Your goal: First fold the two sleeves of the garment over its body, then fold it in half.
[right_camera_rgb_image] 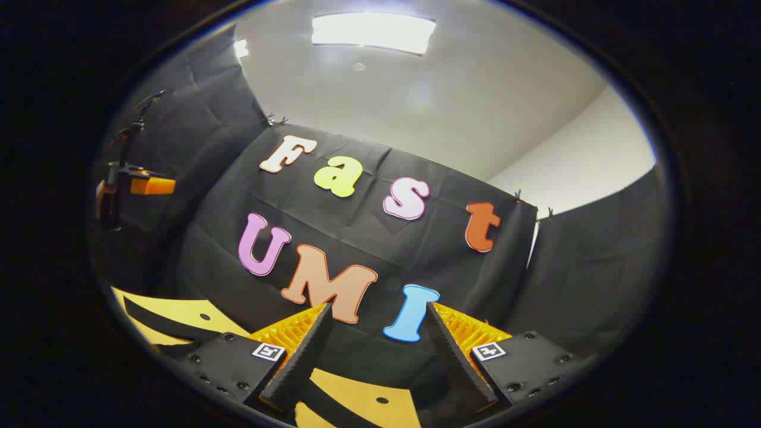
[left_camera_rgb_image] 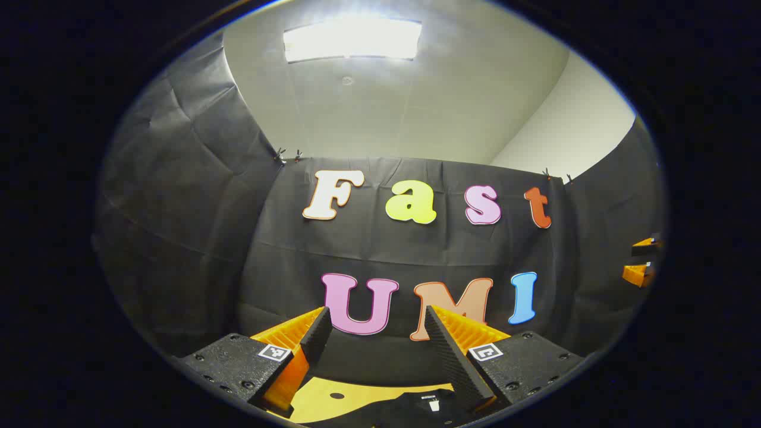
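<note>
- at the 6 o'clock edge of the left gripper view, a dark garment (left_camera_rgb_image: 416, 407) lies on the yellow tabletop (left_camera_rgb_image: 333, 401), with a small neck tag toward the camera.
- the left gripper (left_camera_rgb_image: 377, 333) is raised above it and looks mostly at the booth wall and ceiling; its jaws are wide apart and hold nothing.
- the right gripper (right_camera_rgb_image: 374, 333) is also lifted, its jaws apart and empty; under them, from 6 to 8 o'clock, dark strips of the garment (right_camera_rgb_image: 160, 324) cross the tabletop (right_camera_rgb_image: 368, 407).
- at 3 o'clock in the left gripper view, the other gripper is partly seen, well apart.
- so little cloth is visible that i cannot tell if a sleeve is already folded; the strips look long and flat, so i judge the task is at its beginning.
- both sleeve folds and the fold in half seem left to do; both grippers first need to come down to the cloth.
</note>
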`<action>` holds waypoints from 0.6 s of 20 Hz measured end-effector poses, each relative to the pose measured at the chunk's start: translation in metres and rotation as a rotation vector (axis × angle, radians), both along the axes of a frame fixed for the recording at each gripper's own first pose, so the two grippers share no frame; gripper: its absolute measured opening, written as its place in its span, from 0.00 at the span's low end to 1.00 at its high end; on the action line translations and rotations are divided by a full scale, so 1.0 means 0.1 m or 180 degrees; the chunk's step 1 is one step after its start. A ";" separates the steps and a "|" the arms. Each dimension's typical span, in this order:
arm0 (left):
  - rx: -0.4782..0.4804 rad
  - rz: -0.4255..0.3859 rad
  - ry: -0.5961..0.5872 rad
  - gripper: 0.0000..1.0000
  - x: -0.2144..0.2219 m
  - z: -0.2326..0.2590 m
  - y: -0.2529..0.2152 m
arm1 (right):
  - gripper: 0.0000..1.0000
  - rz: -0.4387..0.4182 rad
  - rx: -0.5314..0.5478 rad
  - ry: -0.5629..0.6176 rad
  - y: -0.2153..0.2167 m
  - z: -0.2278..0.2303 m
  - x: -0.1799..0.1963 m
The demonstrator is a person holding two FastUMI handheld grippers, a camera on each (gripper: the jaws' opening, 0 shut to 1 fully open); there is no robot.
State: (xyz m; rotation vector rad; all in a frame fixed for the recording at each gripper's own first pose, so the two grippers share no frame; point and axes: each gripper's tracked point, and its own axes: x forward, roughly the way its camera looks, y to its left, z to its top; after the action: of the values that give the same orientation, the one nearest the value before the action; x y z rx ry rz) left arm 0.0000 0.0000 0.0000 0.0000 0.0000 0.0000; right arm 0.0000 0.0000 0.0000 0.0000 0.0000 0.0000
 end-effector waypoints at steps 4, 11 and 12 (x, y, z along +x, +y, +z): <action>-0.0006 0.0284 0.0489 0.92 -0.25 -0.62 0.08 | 1.00 -0.0128 0.0116 0.0418 0.12 -0.66 -0.19; -0.0155 0.0916 0.0819 0.92 -0.59 -1.27 0.50 | 1.00 -0.0179 0.0428 0.0640 0.38 -1.12 -0.24; -0.0182 0.0942 0.0819 0.92 -0.63 -1.28 0.52 | 1.00 -0.0195 0.0474 0.0675 0.40 -1.18 -0.26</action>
State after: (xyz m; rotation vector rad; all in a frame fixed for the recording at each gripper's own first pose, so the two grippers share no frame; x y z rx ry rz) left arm -0.0629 0.0523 -0.1282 -0.0572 0.2574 0.2961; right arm -0.0258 0.0405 -0.1177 0.1490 0.2121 -0.0612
